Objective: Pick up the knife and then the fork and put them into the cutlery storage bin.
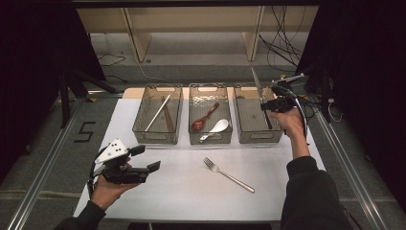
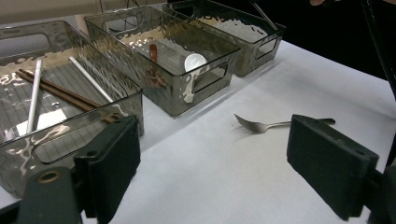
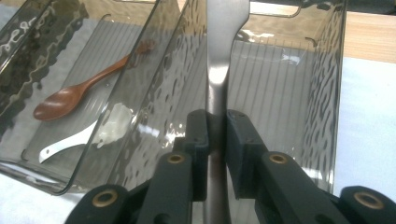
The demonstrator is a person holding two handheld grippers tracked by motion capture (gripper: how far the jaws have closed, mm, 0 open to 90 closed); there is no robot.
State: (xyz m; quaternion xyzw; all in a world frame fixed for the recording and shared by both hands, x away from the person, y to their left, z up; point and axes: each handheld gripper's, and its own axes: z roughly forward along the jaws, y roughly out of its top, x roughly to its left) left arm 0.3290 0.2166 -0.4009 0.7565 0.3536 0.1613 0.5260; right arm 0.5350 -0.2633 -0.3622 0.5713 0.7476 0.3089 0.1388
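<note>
Three bins: chopsticks (image 1: 159, 112) in the left bin (image 1: 157, 136), two spoons (image 1: 210, 122) in the middle bin (image 1: 209, 137). My right gripper (image 1: 269, 105) pinches a knife (image 1: 259, 91) over the right bin (image 1: 258, 135); my left gripper (image 1: 144, 158) gapes.

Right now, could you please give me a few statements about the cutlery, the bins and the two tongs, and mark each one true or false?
1. The right tongs are shut on a knife above the right bin. True.
2. The left tongs hold the fork. False: they are open with nothing between them, and the fork lies on the white table.
3. The middle bin holds a wooden spoon and a white spoon. True.
4. The chopsticks lie in the right bin. False: they lie in the left bin.
</note>
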